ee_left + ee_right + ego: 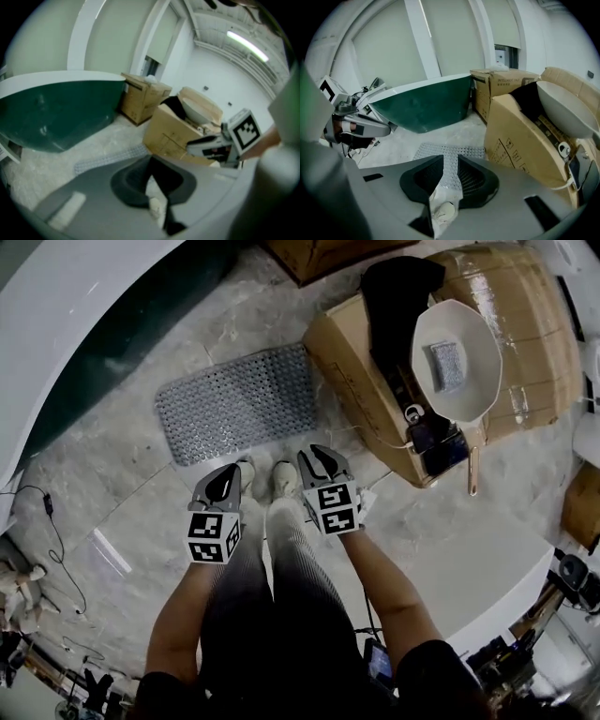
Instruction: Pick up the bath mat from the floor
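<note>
**Head view:** The bath mat [239,404] is seen flat on the tiled floor, between the green bathtub [94,343] and the cardboard box [361,352]. It lies just ahead of the shoes [284,479]. The left gripper [225,482] and the right gripper [319,463] are held above the shoes, well clear of the mat. Nothing is gripped, so the reach is judged not yet begun. Only this view shows the mat's full outline, and its right edge is seen running close along the box.

**Left gripper view:** The jaws are seen together at the tips and empty, with a shoe showing behind them. They should be opened before descent. The mat is seen as a thin strip beyond the tips. Its near-left corner is suggested as the pinch point, being away from the box.

**Right gripper view:** The jaws are seen apart with nothing between the pads. The mat shows through the gap, so this gripper is already lined up. The perforated texture is clearest here. If suction cups are underneath (not visible), the near edge is best lifted in a peel, with one pad slid under the rim. The box face is seen close on the right, so it should be cleared on approach.
</note>
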The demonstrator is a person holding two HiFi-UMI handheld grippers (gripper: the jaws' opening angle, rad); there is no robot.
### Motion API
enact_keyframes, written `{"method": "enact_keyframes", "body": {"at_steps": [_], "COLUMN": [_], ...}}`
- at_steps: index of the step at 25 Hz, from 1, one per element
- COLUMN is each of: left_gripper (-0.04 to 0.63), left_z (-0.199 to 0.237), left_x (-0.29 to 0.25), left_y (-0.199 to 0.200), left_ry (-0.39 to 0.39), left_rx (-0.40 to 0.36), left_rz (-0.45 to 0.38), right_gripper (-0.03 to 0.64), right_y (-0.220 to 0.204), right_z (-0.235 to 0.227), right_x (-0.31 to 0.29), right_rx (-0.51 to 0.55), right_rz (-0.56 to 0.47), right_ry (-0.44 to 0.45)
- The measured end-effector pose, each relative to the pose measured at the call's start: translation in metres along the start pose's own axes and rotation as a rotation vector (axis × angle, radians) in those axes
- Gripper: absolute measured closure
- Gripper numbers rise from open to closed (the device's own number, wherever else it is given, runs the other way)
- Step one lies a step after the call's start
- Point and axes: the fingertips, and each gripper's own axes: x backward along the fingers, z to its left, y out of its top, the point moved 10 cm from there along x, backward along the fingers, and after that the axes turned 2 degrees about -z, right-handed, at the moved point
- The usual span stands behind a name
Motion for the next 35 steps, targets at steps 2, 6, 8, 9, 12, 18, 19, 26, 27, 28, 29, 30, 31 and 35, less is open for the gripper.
{"method": "enact_keyframes", "body": {"at_steps": [2, 6, 8, 9, 12, 18, 19, 26, 27, 28, 29, 30, 31, 35], "left_gripper": [0.588, 0.588, 0.588, 0.586, 0.586, 0.584, 0.584, 0.583, 0.583, 0.583, 0.583, 0.583, 0.583, 0.583], "left_z": [0.009, 0.026, 0.035, 0.039, 0.053, 0.073, 0.076, 0.101, 0.103, 0.105, 0.107, 0.107, 0.108, 0.109], "left_x": [-0.023, -0.066, -0.087, -0.096, -0.125, -0.179, -0.187, -0.234, -0.240, -0.247, -0.254, -0.261, -0.268, -0.289], "left_y": [-0.011, -0.029, -0.038, -0.042, -0.054, -0.083, -0.088, -0.126, -0.133, -0.140, -0.147, -0.154, -0.160, -0.179], "left_ry": [0.003, 0.021, 0.014, 0.009, 0.000, -0.016, -0.015, 0.019, 0.022, 0.020, 0.015, 0.010, 0.005, -0.004], "left_rx": [-0.009, 0.005, -0.012, -0.022, -0.043, -0.066, -0.070, -0.056, -0.057, -0.063, -0.071, -0.079, -0.085, -0.082], "left_rz": [0.038, 0.078, 0.095, 0.102, 0.114, 0.140, 0.146, 0.153, 0.154, 0.158, 0.162, 0.165, 0.167, 0.159], "right_gripper": [0.527, 0.518, 0.518, 0.517, 0.506, 0.499, 0.499, 0.497, 0.495, 0.492, 0.491, 0.489, 0.488, 0.482], "right_y": [-0.011, -0.037, -0.049, -0.054, -0.073, -0.113, -0.119, -0.161, -0.167, -0.174, -0.180, -0.186, -0.191, -0.203], "right_z": [-0.011, -0.034, -0.044, -0.047, -0.058, -0.079, -0.082, -0.108, -0.111, -0.114, -0.116, -0.118, -0.120, -0.128], "right_x": [-0.023, -0.067, -0.088, -0.099, -0.131, -0.180, -0.187, -0.237, -0.244, -0.252, -0.259, -0.267, -0.274, -0.300], "right_rx": [-0.021, -0.046, -0.055, -0.058, -0.063, -0.081, -0.083, -0.105, -0.109, -0.111, -0.112, -0.113, -0.115, -0.104], "right_rz": [0.010, 0.035, 0.042, 0.046, 0.063, 0.125, 0.133, 0.162, 0.160, 0.160, 0.162, 0.163, 0.163, 0.155], "right_ry": [-0.039, -0.117, -0.153, -0.168, -0.205, -0.278, -0.283, -0.310, -0.313, -0.315, -0.316, -0.317, -0.318, -0.333]}}
